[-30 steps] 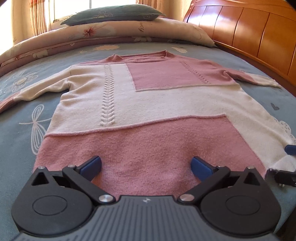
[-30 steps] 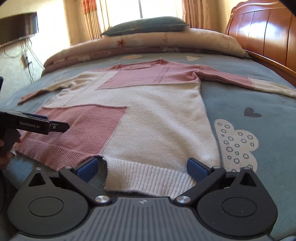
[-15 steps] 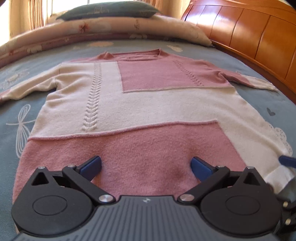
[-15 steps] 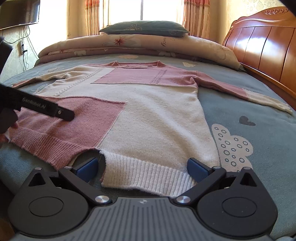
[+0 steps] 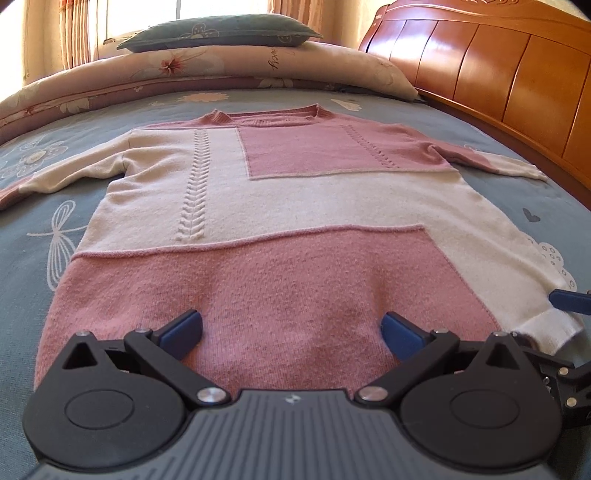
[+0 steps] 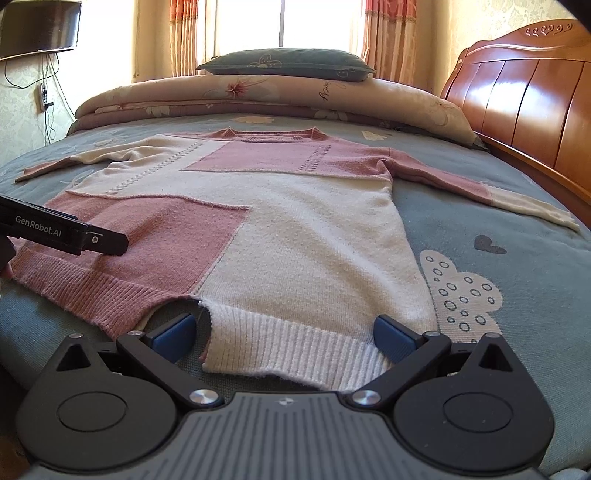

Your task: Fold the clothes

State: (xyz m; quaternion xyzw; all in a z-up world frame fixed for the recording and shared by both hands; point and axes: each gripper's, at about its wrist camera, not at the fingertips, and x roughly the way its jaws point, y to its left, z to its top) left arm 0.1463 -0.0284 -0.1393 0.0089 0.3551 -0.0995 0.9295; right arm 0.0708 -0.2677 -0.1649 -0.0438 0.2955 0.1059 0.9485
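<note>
A pink and cream knit sweater (image 5: pixel 295 192) lies flat on the blue bed, front up, sleeves spread to both sides, hem toward me. My left gripper (image 5: pixel 291 330) stands open over the pink part of the hem, with its blue pads on either side of the cloth. My right gripper (image 6: pixel 284 334) is open too, its pads flanking the cream ribbed hem (image 6: pixel 291 350) at the sweater's (image 6: pixel 295 229) near right corner. The left gripper's body (image 6: pixel 66 230) shows at the left edge of the right wrist view. One blue pad of the right gripper (image 5: pixel 569 301) shows at the right edge of the left wrist view.
The blue patterned bedsheet (image 6: pixel 498 266) surrounds the sweater. A rolled floral quilt (image 6: pixel 277 92) with a dark pillow (image 6: pixel 288 64) lies at the far end. A wooden headboard (image 5: pixel 498 85) runs along the right side. A wall-mounted screen (image 6: pixel 37 27) hangs at the left.
Both views have tilted upward a little, showing more of the window and headboard. Both grippers stay open at the hem, and the sweater has not moved.
</note>
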